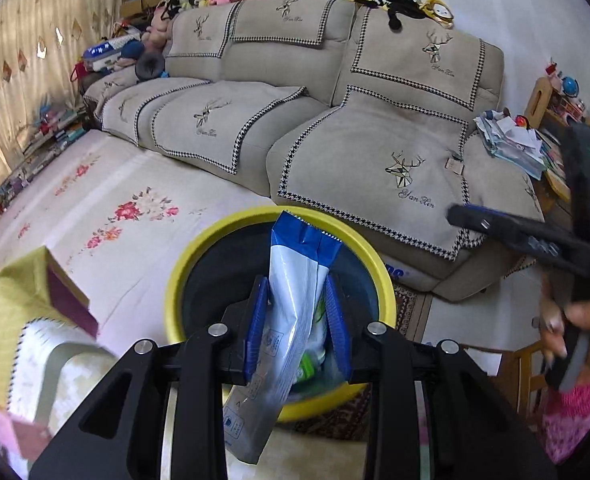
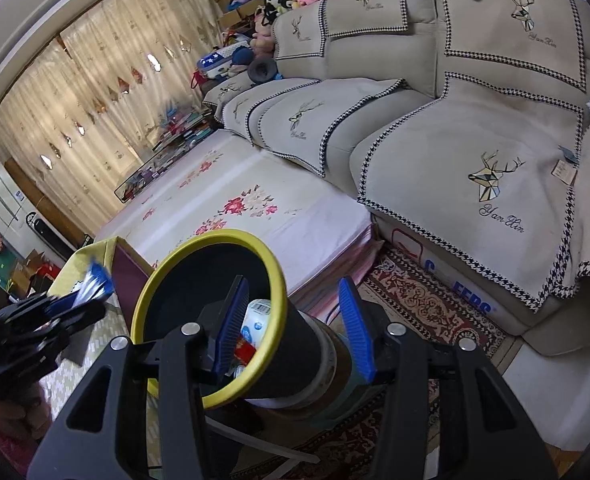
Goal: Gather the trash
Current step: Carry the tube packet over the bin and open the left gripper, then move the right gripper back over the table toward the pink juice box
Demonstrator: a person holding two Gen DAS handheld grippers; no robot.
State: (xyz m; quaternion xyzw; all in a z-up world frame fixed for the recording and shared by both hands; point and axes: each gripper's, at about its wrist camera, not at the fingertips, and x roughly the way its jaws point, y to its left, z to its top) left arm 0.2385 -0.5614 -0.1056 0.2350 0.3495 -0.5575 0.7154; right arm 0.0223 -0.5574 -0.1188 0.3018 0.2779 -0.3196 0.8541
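Left hand-held gripper [image 1: 298, 322], blue pads pinching white-and-blue foil snack wrapper [image 1: 291, 312], held above open mouth of round black bin with yellow rim [image 1: 183, 264]; other trash visible inside bin. Right hand-held gripper [image 2: 295, 330] jaws spread, straddling bin wall, pads not pressing. Beige sofa with deer-motif covers [image 1: 335, 120] behind

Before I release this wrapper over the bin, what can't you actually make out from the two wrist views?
- Left wrist view: the bin's contents, mostly hidden behind the wrapper held in the left gripper.
- Left wrist view: print on the wrapper, too small.
- Right wrist view: the bin's base, covered by the right gripper.
- Right wrist view: the left gripper and its wrapper, motion-blurred at the left edge.
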